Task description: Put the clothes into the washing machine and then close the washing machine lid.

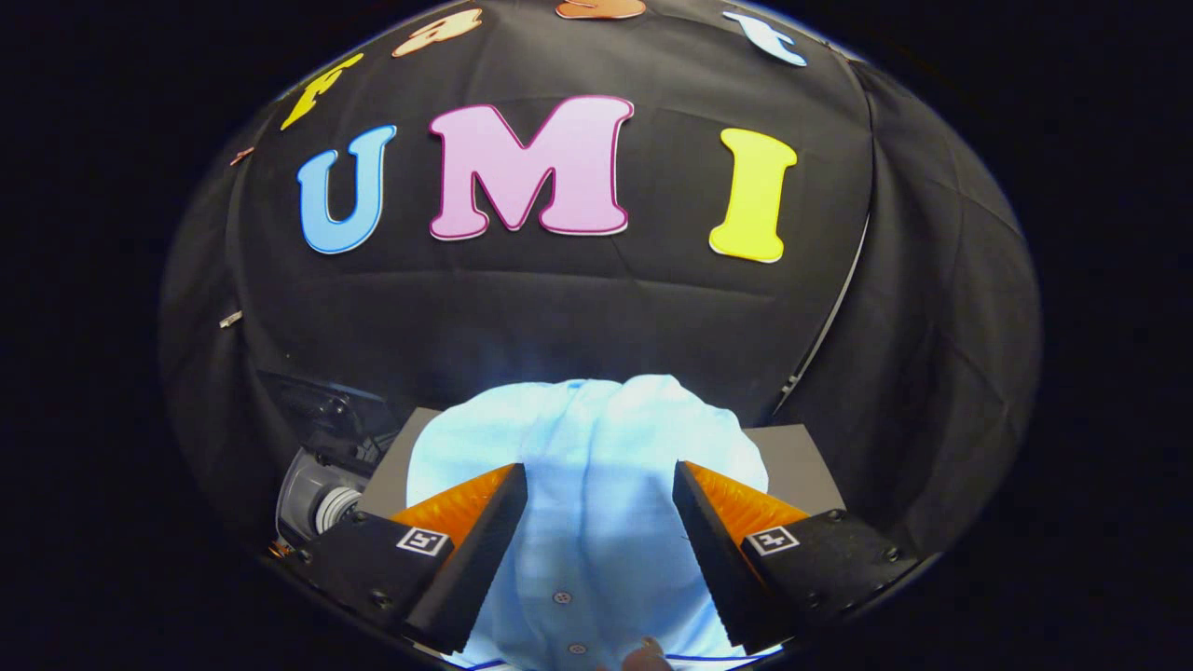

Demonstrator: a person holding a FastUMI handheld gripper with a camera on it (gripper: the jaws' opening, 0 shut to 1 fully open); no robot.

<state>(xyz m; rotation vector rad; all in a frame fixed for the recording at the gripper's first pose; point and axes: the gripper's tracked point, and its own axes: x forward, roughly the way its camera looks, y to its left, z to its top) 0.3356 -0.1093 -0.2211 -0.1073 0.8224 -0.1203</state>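
The gripper (599, 485) has its 2 fingers spread apart, one on each side of a pale blue shirt (587, 466) that fills the gap between them; whether they touch the cloth is unclear. The buttoned shirt lies bunched on a grey desk (792, 457). A grey machine part (322, 499) sits left of the desk.

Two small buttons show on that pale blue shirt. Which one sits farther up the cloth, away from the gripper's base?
The upper button, between the open gripper fingers on the light blue shirt; the other button lies lower.
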